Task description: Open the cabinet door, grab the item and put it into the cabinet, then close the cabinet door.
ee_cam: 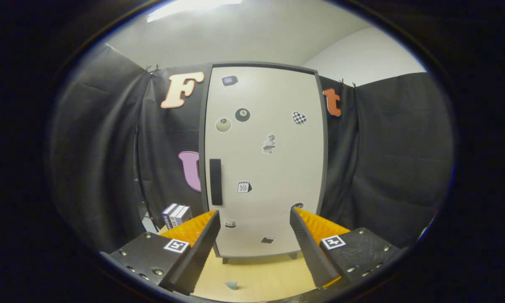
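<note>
The cabinet (264, 160) stands upright straight ahead of the gripper (254, 216), beyond its fingertips, with its pale door (273, 176) flush in the grey frame, so the first step, opening it, is not yet done. The dark vertical handle (215, 182) sits on the door's left edge, just above and beyond the left fingertip; that suggests the hinges are on the right and that the door swings out from the left. Small stickers (242, 115) dot the door face, and none of them gets in the way of a pull.

The gripper is spread wide with nothing between its fingers, which frame the lower part of the door. That fits a tool being lined up on the handle, though it is centred a little right of it and, by my reckoning, would need to shift left and up to close around it.

The cabinet rests on short feet on a light wooden tabletop (273, 275) that runs back under the fingers. To the left of the left finger, beside the cabinet's lower corner, a few boxes (176, 213) stand on end like books; one of these may be the item to stow, though I cannot tell which. A small bluish-grey piece (231, 285) lies on the tabletop between the fingers, nearer than the cabinet.
</note>
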A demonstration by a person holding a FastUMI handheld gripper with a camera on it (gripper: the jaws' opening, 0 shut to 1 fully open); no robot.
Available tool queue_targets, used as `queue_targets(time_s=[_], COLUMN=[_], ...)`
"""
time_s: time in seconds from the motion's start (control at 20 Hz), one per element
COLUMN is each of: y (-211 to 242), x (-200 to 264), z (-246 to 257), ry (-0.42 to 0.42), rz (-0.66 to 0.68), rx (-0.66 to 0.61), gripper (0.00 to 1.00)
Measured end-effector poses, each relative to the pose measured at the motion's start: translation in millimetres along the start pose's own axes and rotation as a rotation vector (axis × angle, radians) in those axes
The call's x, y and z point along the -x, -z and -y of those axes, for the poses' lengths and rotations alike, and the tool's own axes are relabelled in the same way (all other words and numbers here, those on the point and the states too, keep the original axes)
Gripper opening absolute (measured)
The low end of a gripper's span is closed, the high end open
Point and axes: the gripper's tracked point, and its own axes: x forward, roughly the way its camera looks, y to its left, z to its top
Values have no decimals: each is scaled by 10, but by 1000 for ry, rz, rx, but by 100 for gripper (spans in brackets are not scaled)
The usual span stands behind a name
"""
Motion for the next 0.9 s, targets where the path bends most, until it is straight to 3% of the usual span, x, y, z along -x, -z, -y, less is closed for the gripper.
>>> queue_targets(time_s=[0.55, 0.9], y=[102, 159], x=[-1050, -1716], z=[-687, -1033], ry=[-112, -137], rz=[-31, -40], rx=[-1, -4], gripper=[99, 99])
